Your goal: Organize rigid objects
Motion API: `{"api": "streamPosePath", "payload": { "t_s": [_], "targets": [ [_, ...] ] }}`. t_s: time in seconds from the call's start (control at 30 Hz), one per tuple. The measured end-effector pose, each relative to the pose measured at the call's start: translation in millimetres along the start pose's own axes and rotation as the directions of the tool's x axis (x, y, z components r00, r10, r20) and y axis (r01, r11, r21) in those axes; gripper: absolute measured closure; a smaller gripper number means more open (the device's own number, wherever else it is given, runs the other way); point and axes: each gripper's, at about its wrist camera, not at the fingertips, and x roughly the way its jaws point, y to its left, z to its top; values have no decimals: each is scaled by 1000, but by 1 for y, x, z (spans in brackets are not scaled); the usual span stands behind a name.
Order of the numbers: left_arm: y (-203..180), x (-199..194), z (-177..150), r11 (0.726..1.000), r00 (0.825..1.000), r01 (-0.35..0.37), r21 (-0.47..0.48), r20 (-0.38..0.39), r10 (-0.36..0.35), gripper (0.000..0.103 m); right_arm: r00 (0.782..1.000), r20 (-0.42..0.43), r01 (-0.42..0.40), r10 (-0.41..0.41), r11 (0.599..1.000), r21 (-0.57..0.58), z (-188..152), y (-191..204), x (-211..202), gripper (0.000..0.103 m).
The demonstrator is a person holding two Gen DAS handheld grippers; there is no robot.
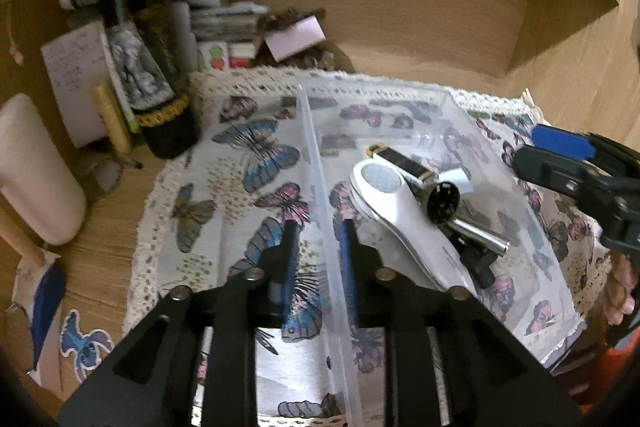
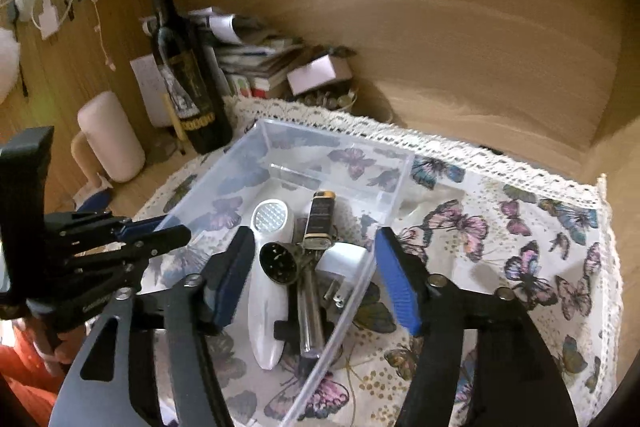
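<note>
Now we are looking at a clear box [image 2: 332, 143] sitting on a butterfly cloth [image 2: 520, 227] in a wooden nook. Our left claw [image 1: 320, 239] is straddling the box's near wall: one finger is outside, one is inside, and the thin wall is between them. The fingers are a little apart, and we cannot tell if the pads are pressing the wall.

Our right claw [image 2: 320, 283] is hanging over the near corner of the box with its fingers spread wide and gripping nothing. Right between and just past its fingers, things are lying in the box: a white handle tool [image 2: 268, 291], a dark battery [image 2: 320, 219], a round black cap [image 2: 276, 259], a white plug [image 2: 344, 263] and a metal tube [image 2: 312, 311]. They are piled up, touching each other.

Far past the left claw, a dark bottle [image 1: 156, 67] is standing beside the cloth, with papers [image 1: 224, 19] behind it.
</note>
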Motion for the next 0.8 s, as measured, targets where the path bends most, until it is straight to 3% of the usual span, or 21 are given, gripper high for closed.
{"api": "streamPosePath", "payload": {
  "t_s": [0.1, 0.17, 0.27, 0.4, 0.5, 0.8],
  "targets": [
    [-2, -20, 2, 1000, 998, -5, -7, 66, 6, 48, 999, 50, 14, -15, 1000, 13, -4, -1, -19, 28],
    [-9, -39, 2, 1000, 992, -9, 8, 124, 8, 39, 996, 84, 20, -22, 999, 25, -8, -2, -34, 22],
    [-24, -66, 1, 999, 978, -11, 36, 211, 4, 22, 991, 128, 25, -29, 999, 34, -15, -2, -54, 18],
    [-42, -94, -2, 998, 955, -7, 62, 297, -12, 6, 982, 183, 43, -51, 998, 45, -27, -3, -80, 8],
    [-52, -109, -5, 998, 938, 3, 62, 346, -24, 1, 972, 225, 55, -68, 996, 64, -36, -4, -98, 0],
    [-73, -136, -17, 998, 906, 38, 41, 421, -52, 0, 943, 305, 113, -134, 990, 84, -56, -4, -139, 0]
  ]
}}
